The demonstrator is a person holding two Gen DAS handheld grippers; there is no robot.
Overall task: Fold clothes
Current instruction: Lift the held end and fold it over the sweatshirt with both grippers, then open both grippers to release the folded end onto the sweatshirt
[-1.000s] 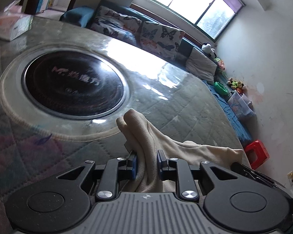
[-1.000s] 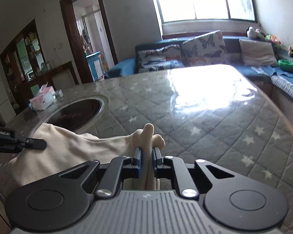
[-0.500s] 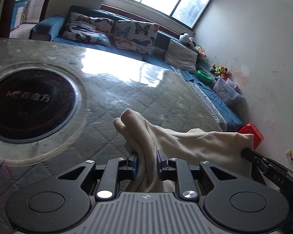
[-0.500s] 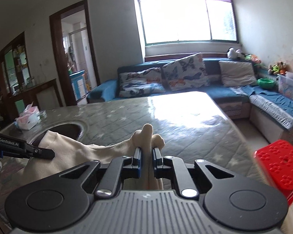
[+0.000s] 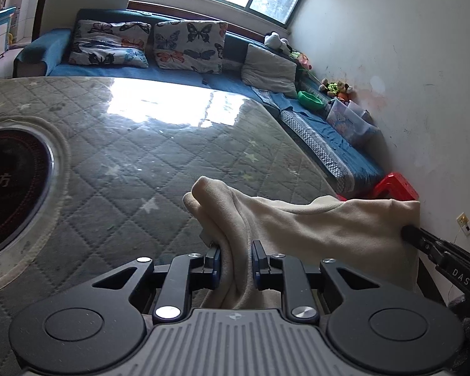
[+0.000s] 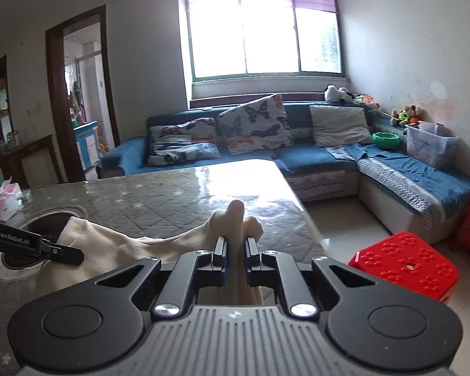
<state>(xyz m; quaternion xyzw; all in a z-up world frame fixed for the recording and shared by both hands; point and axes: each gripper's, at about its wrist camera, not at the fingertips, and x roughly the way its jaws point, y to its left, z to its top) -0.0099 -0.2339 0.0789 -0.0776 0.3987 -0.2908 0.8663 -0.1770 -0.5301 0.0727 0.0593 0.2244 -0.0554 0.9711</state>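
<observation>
**Cream garment held up by both grippers over the table**

Left gripper [image 5: 235, 258]: jaws clamped on a bunched fold of the cream garment [image 5: 313, 228], blue pads pressing the cloth from both sides. Right gripper [image 6: 236, 252]: jaws almost together, pinching a thinner fold of the same garment [image 6: 119, 250], with a small knob of cloth standing up above the pads.

Stretched between the two grippers, the cloth hangs as a sheet above the near part of the quilted table [image 5: 159, 156], its upper edge sagging a little in the middle. In the left wrist view, the other gripper's black finger seen at the right edge, at the far corner of the cloth. In the right wrist view, a black finger marked "GenRobot.AI" seen at the left, on the cloth.

On the table: a round dark hotplate [image 5: 12, 185] at the left, a tissue box [image 6: 4, 200] at the far left. Beyond the table, a blue sofa [image 6: 313, 159] with butterfly cushions, a red plastic stool [image 6: 404, 263] on the floor at the right.
</observation>
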